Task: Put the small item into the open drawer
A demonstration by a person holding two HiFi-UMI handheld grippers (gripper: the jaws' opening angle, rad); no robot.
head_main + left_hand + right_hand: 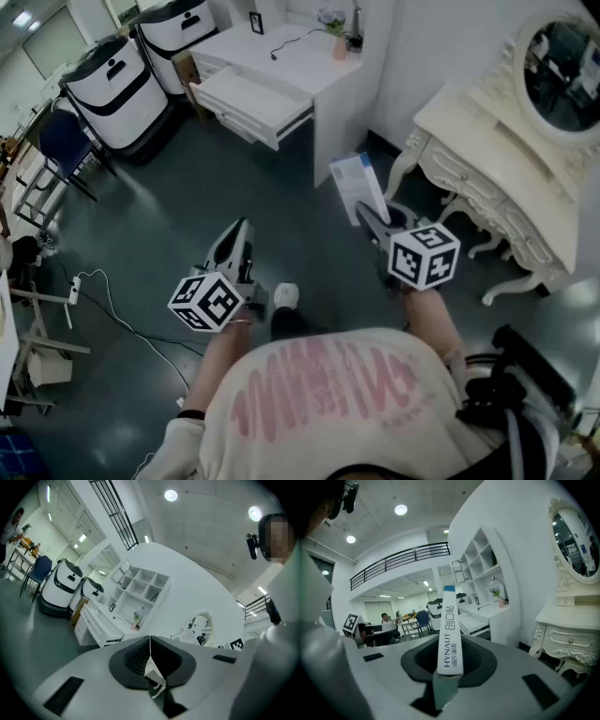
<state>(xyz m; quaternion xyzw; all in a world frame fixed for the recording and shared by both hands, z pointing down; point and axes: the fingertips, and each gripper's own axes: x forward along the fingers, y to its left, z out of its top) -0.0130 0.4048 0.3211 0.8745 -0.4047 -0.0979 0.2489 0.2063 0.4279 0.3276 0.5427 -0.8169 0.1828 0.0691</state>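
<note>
While the right gripper (450,663) points a little downward, its jaws stand narrow, pinched on the lower end of a flat white cardboard box with a blue top band and blue lettering (450,630). The box juts forward out of the jaws, clear of everything else. Beside it, the left gripper (150,648) is held level with its jaws brought together. A small white scrap shows at their seam, and I cannot tell what it is.

Out beyond both, the long white drawer (251,103) hangs pulled out of the front edge of the plain white desk (314,58), and as far as I can see it looks empty. A stretch of dark floor (281,202) lies between the person and the drawer, so the box is well apart from it. A cream carved dressing table with an oval mirror (492,164) stands off to the right.

To my eye, the pick-up is done and the carry is under way. What is left is to cross to the desk, bring the box over the drawer's open top, lower it inside and let go.
</note>
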